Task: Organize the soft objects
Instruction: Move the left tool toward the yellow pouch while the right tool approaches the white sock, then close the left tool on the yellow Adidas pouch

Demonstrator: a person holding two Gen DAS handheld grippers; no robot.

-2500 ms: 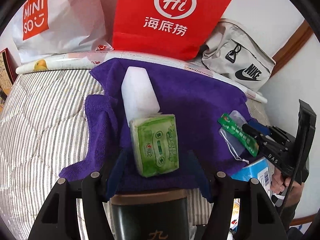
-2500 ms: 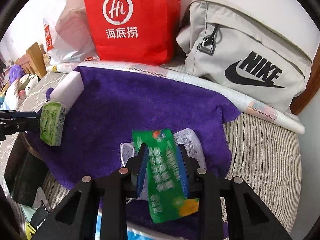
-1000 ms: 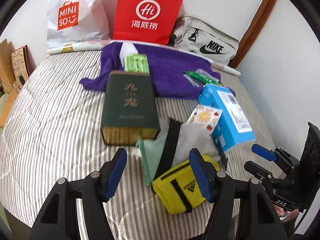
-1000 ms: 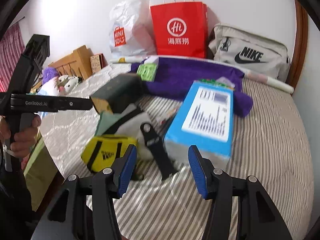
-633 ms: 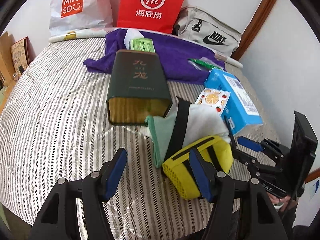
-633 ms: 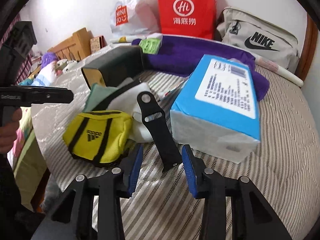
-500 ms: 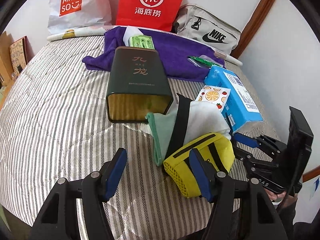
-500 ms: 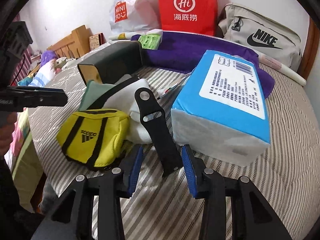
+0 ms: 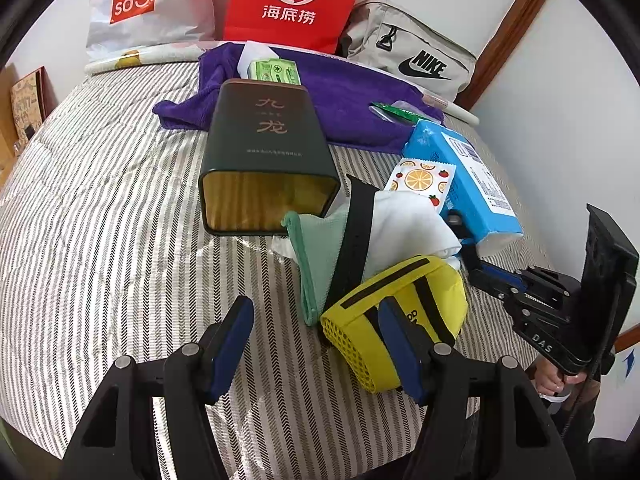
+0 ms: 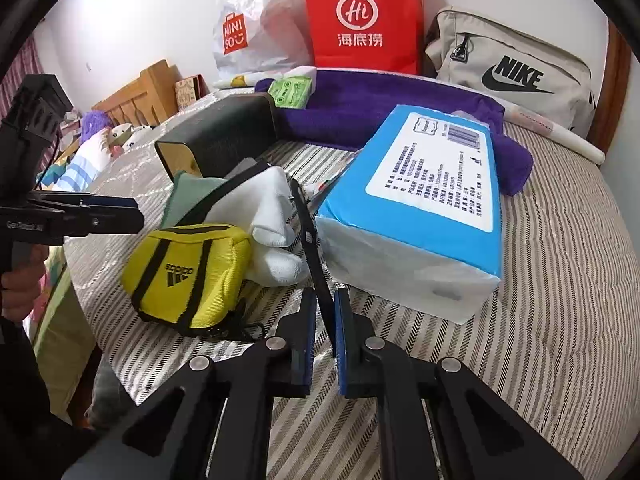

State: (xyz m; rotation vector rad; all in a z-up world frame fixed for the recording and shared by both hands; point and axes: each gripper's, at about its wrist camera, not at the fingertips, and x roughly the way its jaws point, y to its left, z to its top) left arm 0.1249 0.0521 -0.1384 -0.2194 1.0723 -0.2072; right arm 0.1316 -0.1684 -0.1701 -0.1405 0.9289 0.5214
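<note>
A black strap (image 10: 308,232) stands on edge between the white cloth (image 10: 268,208) and the blue tissue pack (image 10: 420,200). My right gripper (image 10: 322,300) is closing on the strap's near end, and its pads press on it. A second black strap (image 9: 356,240) lies across the green cloth (image 9: 316,248) and the white cloth. The yellow Adidas pouch (image 9: 400,296) lies in front of them. My left gripper (image 9: 314,312) hangs open just above the bed, with its right finger over the pouch and nothing between its fingers.
A dark green tin box (image 9: 260,140) lies on its side behind the cloths. The purple towel (image 9: 340,92) at the back carries a green tissue packet (image 9: 274,70) and a green sachet (image 9: 394,111). Bags line the wall. Striped bedding (image 9: 120,208) is bare on the left.
Both grippers sank a little toward the pile. The right gripper's jaws narrowed from wide apart onto the black strap, which turned from lying flat to standing on edge.
</note>
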